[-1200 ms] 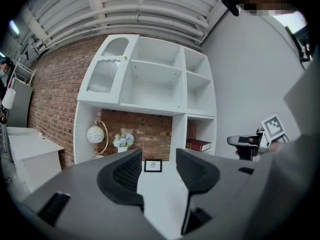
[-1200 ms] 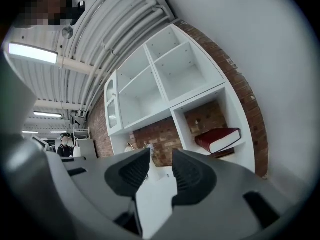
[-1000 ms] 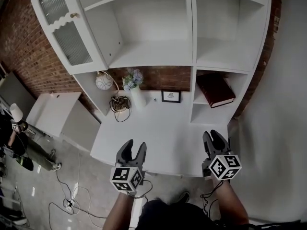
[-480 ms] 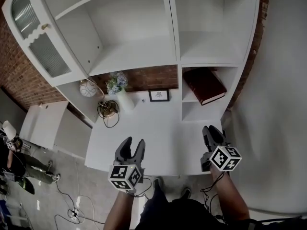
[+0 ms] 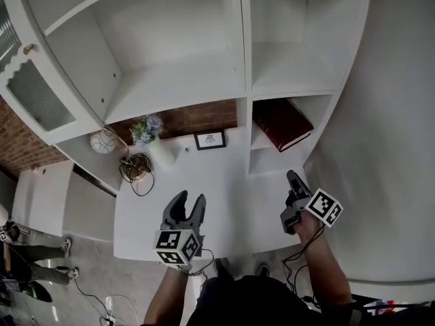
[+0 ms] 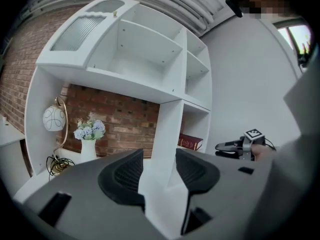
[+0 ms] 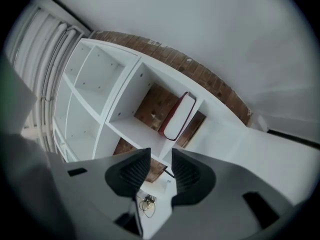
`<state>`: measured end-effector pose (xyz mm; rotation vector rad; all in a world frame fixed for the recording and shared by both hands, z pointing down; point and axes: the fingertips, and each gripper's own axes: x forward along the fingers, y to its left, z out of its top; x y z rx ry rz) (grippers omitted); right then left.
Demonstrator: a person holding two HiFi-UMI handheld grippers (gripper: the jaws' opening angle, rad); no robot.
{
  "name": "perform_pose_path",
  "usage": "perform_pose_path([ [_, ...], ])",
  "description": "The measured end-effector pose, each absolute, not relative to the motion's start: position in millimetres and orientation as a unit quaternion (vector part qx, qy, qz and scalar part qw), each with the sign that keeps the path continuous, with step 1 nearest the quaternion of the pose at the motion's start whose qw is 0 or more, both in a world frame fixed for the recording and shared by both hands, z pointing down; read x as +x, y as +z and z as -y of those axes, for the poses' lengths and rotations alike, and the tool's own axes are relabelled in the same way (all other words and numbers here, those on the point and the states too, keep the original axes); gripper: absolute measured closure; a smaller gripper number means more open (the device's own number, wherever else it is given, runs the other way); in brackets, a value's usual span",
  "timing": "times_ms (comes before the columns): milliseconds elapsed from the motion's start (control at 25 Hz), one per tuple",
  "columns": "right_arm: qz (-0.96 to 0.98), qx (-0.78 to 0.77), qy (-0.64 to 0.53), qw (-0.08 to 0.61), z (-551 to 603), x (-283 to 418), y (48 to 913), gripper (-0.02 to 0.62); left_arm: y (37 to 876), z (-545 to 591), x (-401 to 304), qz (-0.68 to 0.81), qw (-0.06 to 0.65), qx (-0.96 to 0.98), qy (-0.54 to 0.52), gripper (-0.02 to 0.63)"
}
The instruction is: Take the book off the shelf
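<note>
Nearest us, the left gripper (image 5: pixel 189 200) sat low over the front of the white desk (image 5: pixel 224 182), jaws spread, nothing pinched, only the shelf upright visible through the gap; the right gripper (image 5: pixel 293 178) hung by the desk's right edge, rolled onto its side, jaws partly apart and also pinching nothing; both well apart from the book; the person's forearms reached in from the bottom of the head view.

Further back on the desk we logged a coil of cable (image 5: pixel 135 168) at left, a white vase of pale flowers (image 5: pixel 153 143) just beside it, a round white lamp globe (image 5: pixel 103 141) left of those, and a small picture frame (image 5: pixel 210 139) upright against the brick wall (image 5: pixel 194 117).

The dark red book (image 5: pixel 281 123) lay flat on the low shelf in the narrow right column of the white shelf unit (image 5: pixel 241 80), one cubby above the desk top, white page edges toward the front; untouched by either gripper.

Farthest, a glazed cabinet door (image 5: pixel 30 90) stood open at upper left.
</note>
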<state>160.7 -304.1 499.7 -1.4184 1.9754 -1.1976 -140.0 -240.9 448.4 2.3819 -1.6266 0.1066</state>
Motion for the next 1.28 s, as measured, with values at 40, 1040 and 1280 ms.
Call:
perform_pose_path([
  [40,-0.704,-0.51,-0.44,0.228,309,161,501,0.466,451,246,-142,0.555,0.13,0.821,0.038,0.405],
  [1040,-0.574,-0.451,-0.558,0.394,413,149,526,0.279,487,304,-186,0.558,0.166,0.81,0.071,0.405],
  [1280,-0.57,-0.456,-0.56,0.392,426,150,529,0.293,491,299,-195,0.569,0.174,0.8,0.07,0.405],
])
